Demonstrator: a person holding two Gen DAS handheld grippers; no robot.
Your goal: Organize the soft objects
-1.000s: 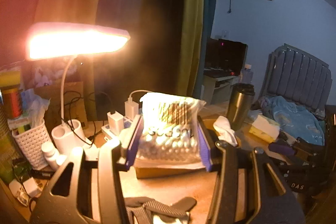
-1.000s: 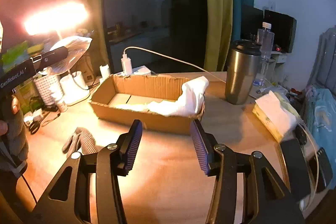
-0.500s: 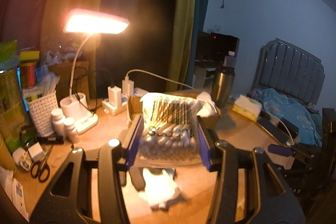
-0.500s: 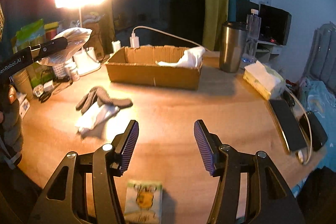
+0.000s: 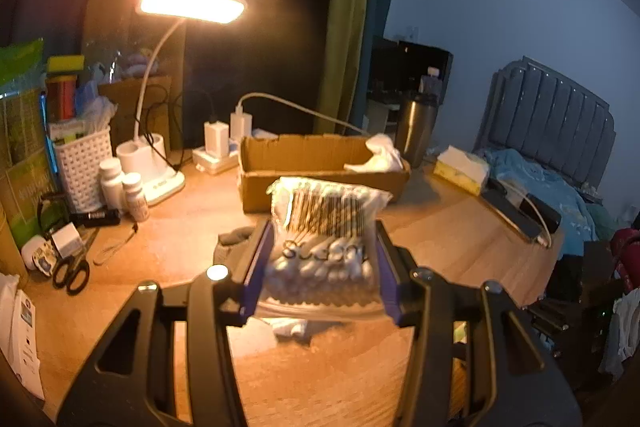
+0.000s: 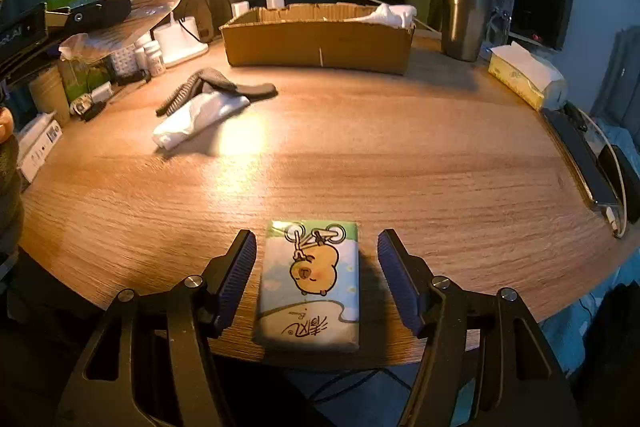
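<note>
A clear bag of cotton swabs (image 5: pixel 324 247) is clamped between the pads of the left hand-held gripper (image 5: pixel 320 269), raised above the worktop (image 6: pixel 360 155). The right hand-held gripper (image 6: pixel 318 273) is spread wide around a cartoon-printed tissue pack (image 6: pixel 310 285) lying at the worktop's near edge, untouched by either pad.

Tissue pack (image 6: pixel 310 283) lies before socks (image 6: pixel 208 103), cardboard box (image 6: pixel 320 41) behind.
</note>
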